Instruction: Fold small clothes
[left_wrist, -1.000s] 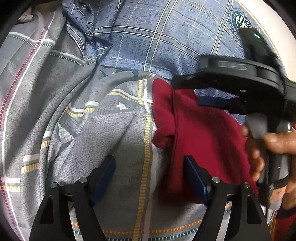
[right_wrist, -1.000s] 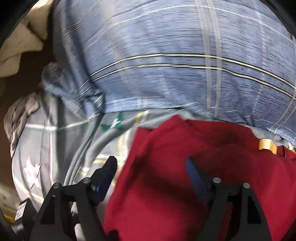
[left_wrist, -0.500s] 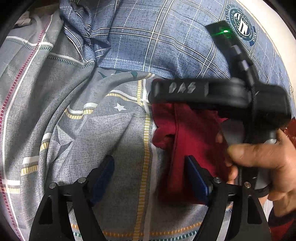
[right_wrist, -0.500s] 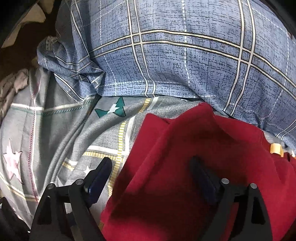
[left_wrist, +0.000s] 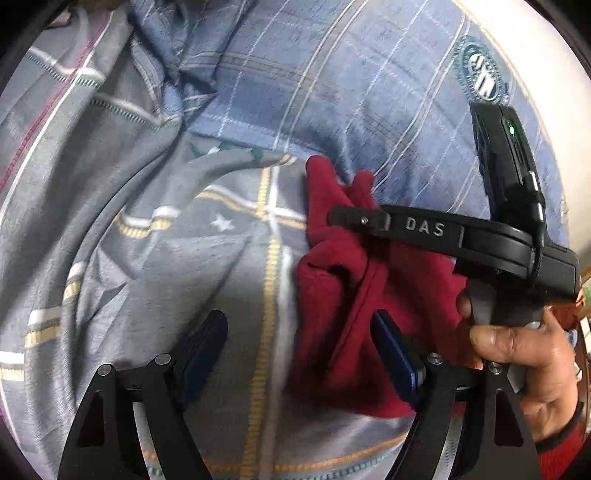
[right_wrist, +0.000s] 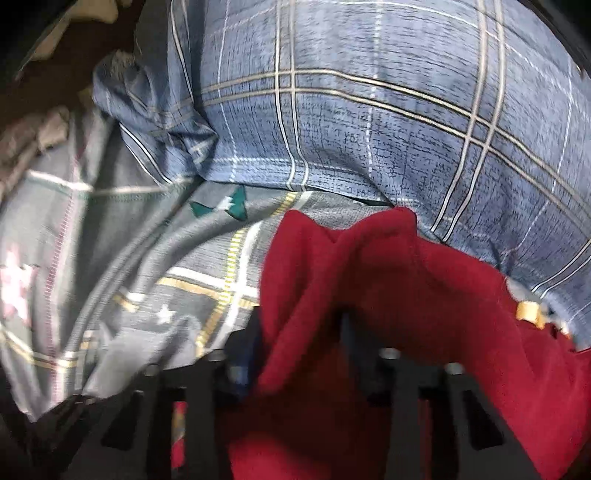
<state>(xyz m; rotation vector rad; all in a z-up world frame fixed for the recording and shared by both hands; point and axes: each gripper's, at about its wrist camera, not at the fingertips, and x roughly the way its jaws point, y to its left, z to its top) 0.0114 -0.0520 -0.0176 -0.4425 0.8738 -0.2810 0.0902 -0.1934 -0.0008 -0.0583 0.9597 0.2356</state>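
Now the right hand-held gripper (right_wrist: 299, 354) is pinching the red cloth (right_wrist: 388, 314) on the bed sheet (left_wrist: 166, 258), while the left hand-held gripper (left_wrist: 301, 354) is hanging wide open, holding nothing.

Garment (left_wrist: 343, 314) on bedsheet (left_wrist: 177, 258), pillow (left_wrist: 332, 92) behind.

Grey patterned bedsheet (left_wrist: 155, 258) beneath a blue plaid pillow (left_wrist: 332, 92).

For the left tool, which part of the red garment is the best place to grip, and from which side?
Probably the bunched left edge of the red garment, approached from the bedsheet side. That edge is rolled up off the sheet, giving a raised fold to pinch. The left tool is open beside it; the right tool already pinches cloth farther up.
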